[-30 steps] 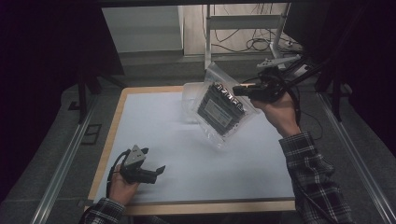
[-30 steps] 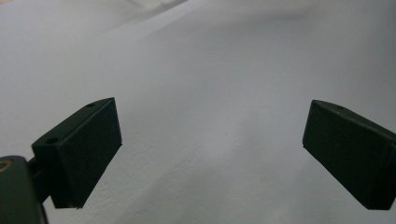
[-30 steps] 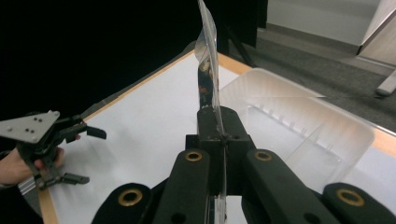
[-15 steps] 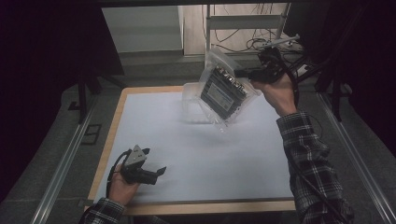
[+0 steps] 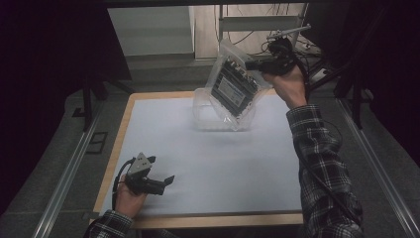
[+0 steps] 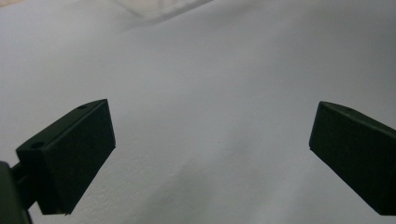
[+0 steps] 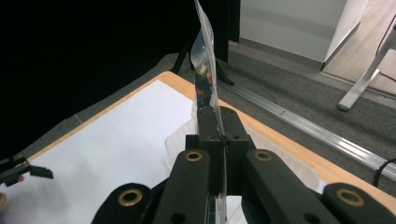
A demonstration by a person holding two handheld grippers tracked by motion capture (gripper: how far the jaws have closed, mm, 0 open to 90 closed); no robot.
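Plastic bag with a circuit board hangs tilted over the worktop's far edge, clamped by the right gripper.

We see a clear plastic bag around a black board with a pale label. Both grippers, the left gripper and the right gripper, are black. The desk has a light wood rim under a white sheet. The sleeve is dark plaid.
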